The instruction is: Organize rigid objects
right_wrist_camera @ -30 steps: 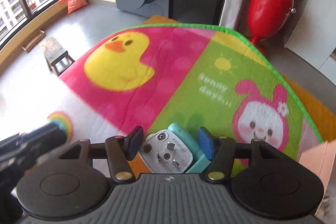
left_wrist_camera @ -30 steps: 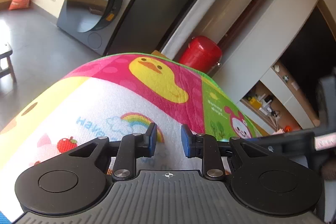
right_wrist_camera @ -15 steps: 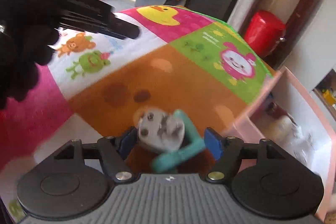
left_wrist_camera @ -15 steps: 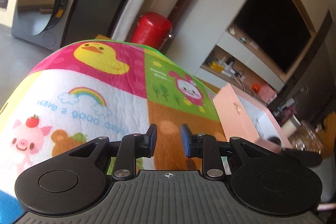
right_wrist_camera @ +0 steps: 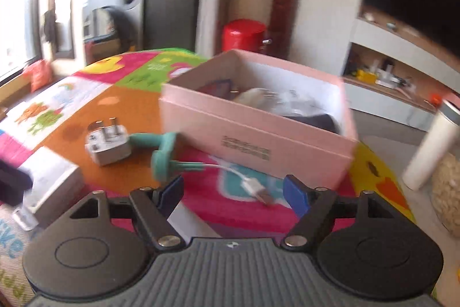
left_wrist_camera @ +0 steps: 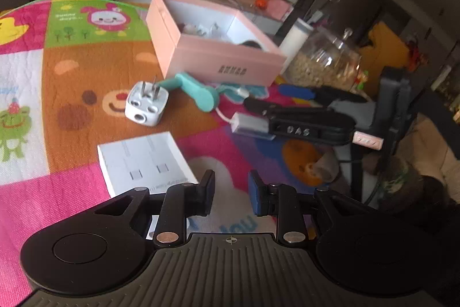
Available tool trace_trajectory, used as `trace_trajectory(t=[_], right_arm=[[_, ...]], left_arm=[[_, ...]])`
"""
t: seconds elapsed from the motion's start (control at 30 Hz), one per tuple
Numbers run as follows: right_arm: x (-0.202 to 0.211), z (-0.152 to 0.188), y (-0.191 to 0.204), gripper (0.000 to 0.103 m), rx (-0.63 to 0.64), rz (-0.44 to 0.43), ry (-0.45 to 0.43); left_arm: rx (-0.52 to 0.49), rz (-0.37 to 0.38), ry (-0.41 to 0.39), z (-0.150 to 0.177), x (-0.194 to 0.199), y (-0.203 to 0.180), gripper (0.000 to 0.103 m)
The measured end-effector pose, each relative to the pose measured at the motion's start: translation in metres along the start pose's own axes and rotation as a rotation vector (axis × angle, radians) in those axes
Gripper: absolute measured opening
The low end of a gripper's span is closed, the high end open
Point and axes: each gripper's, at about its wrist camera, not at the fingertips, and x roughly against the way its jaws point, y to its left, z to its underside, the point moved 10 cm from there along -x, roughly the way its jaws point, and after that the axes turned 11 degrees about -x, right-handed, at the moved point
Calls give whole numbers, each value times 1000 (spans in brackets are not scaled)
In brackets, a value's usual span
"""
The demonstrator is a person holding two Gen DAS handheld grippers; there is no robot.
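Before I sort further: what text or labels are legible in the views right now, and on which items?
"DAS": on the right gripper, seen from the left wrist view.
"Sunny days": on the play mat, small and only roughly legible.
Dark printed label on the pink box: too blurred to read.
Fine print on the white box: too small to read.

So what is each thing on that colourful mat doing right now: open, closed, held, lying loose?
Pink box: lid off, items inside.
White plug adapter: lying free on the mat, prongs up, beside the box.
Teal holder: loose on the mat, white cable trailing from it.
White carton: closed, lying flat.
Left gripper: narrow gap, nothing between.
Right gripper: jaws just opened, empty.
Glass jar: lid on.
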Motion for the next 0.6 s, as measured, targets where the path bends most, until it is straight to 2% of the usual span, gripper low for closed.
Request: trace_trajectory(t=[0.1, 0.13, 0.23, 0.3, 0.47, 0.53, 0.6], right_arm=[[4, 11, -16, 76, -59, 9, 7], [6, 14, -20, 77, -79, -1, 6], [9, 21, -24, 79, -109, -34, 8], [5, 24, -26, 79, -130, -44, 14], [-3, 27, -32, 80, -217, -64, 49], [-1, 28, -31, 80, -220, -63, 48], [-1, 30, -30, 80, -215, -55, 48]], left_arm=[[11, -69, 38, 6, -13, 12, 26], [5, -116, 27, 5, -12, 21, 22], [30, -246, 4, -4, -7, 50, 21], [71, -269, -49, -16, -2, 63, 22], [153, -309, -249, -59, 12, 91, 22], [181, -332, -273, -71, 4, 104, 22], [195, -326, -263, -75, -6, 111, 22]])
